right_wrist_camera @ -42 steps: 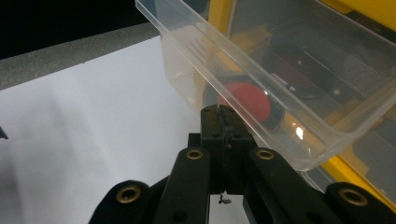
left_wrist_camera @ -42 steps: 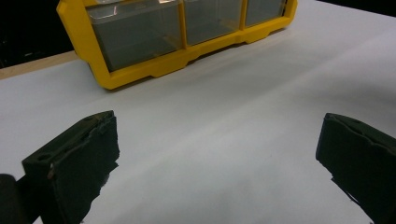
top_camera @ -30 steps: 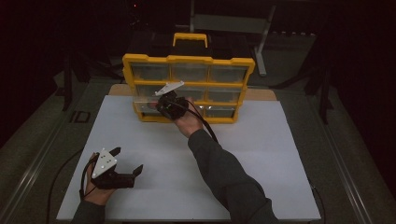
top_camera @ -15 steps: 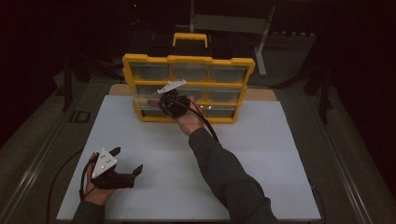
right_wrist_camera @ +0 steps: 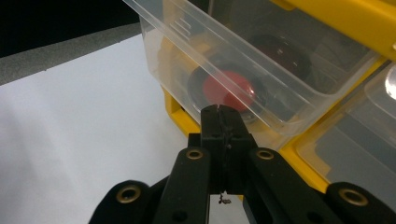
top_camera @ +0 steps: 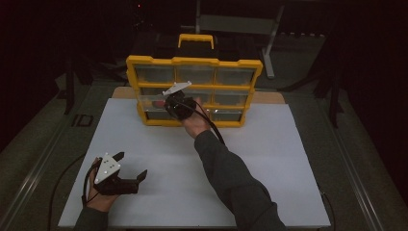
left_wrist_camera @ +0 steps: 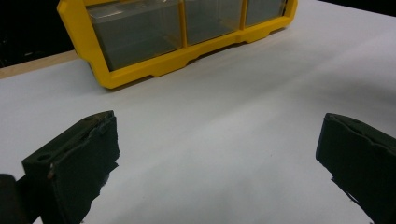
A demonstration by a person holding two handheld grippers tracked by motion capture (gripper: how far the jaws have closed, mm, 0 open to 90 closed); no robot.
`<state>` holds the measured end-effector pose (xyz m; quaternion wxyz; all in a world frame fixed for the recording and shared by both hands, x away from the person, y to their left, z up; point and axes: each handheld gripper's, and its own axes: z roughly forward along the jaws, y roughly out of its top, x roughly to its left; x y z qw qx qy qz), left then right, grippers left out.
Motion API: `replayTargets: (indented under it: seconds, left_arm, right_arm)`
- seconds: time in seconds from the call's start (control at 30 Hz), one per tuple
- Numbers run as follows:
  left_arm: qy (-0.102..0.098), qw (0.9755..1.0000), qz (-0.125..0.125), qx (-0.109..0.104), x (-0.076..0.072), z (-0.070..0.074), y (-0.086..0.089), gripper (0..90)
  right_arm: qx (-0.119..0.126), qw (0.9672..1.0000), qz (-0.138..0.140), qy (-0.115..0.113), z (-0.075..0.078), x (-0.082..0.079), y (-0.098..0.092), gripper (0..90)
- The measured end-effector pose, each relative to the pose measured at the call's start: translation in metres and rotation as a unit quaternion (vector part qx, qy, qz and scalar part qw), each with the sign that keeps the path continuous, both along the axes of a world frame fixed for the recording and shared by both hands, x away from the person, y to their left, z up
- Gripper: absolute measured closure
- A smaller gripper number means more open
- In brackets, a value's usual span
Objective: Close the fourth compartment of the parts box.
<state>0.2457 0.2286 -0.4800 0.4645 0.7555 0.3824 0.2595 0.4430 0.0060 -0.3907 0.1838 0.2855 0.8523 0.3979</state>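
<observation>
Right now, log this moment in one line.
right gripper: shut, at clear drawer | left gripper: open over white mat

Premises read as a workshop or test lab. A yellow parts organiser (top_camera: 194, 91) with clear drawers stands on a white-covered worktable (top_camera: 269, 163). Surroundings are dark; metal stand legs (top_camera: 269, 53) rise behind the table, and grey flooring runs along both sides.

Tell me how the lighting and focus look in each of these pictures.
High view: dim, surroundings black, only the white table and yellow organizer lit. Left gripper view: bright, sharp, near jaws slightly soft. Right gripper view: clear drawer glints, red disc blurred behind plastic.
</observation>
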Motion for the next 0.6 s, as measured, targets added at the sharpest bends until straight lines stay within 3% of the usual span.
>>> replayTargets:
  seconds: [0.6]
  left_arm:
    - [0.0,1.0,0.0,0.0,0.0002,-0.0003,0.0,0.0]
  right_arm:
    - [-0.008,0.9998,-0.016,-0.01,-0.003,0.0094,0.0009,90.0]
